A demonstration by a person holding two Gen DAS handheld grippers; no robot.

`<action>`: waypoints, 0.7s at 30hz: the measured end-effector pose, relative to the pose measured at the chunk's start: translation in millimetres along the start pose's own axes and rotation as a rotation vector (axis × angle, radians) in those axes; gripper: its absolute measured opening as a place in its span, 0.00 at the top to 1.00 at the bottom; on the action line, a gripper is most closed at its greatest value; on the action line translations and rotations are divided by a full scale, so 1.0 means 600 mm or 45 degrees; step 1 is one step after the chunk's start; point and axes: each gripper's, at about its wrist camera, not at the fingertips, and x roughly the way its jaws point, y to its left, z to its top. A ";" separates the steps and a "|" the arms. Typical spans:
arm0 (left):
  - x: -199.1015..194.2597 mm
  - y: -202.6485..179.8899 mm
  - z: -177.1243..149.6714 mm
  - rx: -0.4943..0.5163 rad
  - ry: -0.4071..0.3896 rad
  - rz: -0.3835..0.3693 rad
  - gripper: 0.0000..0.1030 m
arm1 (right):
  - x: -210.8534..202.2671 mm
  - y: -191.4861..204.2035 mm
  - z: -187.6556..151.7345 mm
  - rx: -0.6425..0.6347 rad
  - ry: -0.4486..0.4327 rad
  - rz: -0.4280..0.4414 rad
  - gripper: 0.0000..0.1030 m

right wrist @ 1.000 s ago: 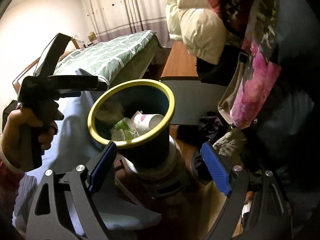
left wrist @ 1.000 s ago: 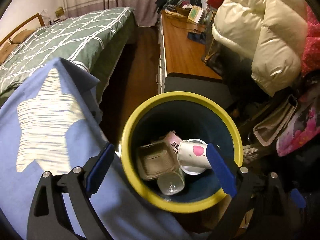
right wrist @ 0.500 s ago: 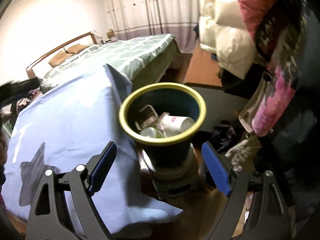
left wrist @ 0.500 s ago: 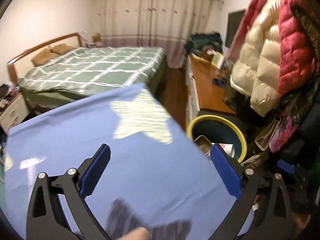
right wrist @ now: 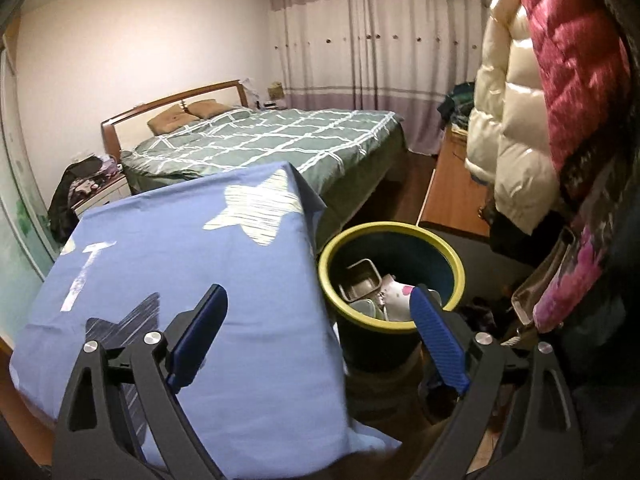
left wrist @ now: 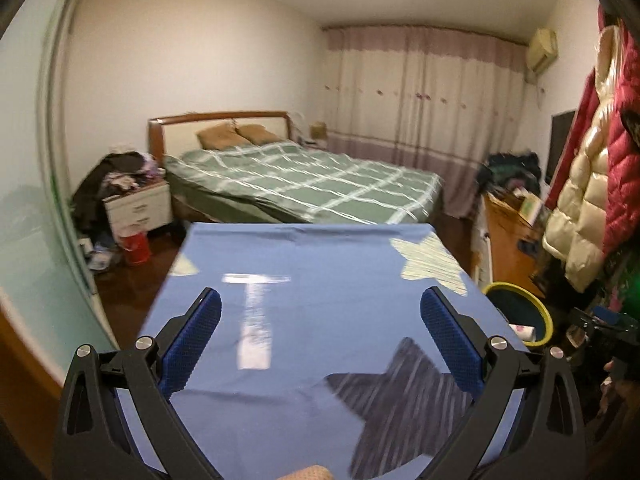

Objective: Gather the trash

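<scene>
Bin stands upright, mouth up, just right of the blue table's right edge, cups tipped inside. Left gripper spread wide, empty, over bare cloth. Right gripper opening, empty, near the bin's rim.

A bedroom with pale walls; a bed under a green checked cover, wooden headboard at centre left; floor-length curtains fill the upper middle; a white nightstand heaped with clothes at left; dark wood floor; puffy coats hang at right above a wooden desk; an air conditioner upper right.
</scene>
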 end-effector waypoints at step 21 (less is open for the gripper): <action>-0.036 0.009 -0.023 0.004 -0.027 0.128 0.05 | -0.046 0.038 0.002 -0.038 -0.068 0.024 0.11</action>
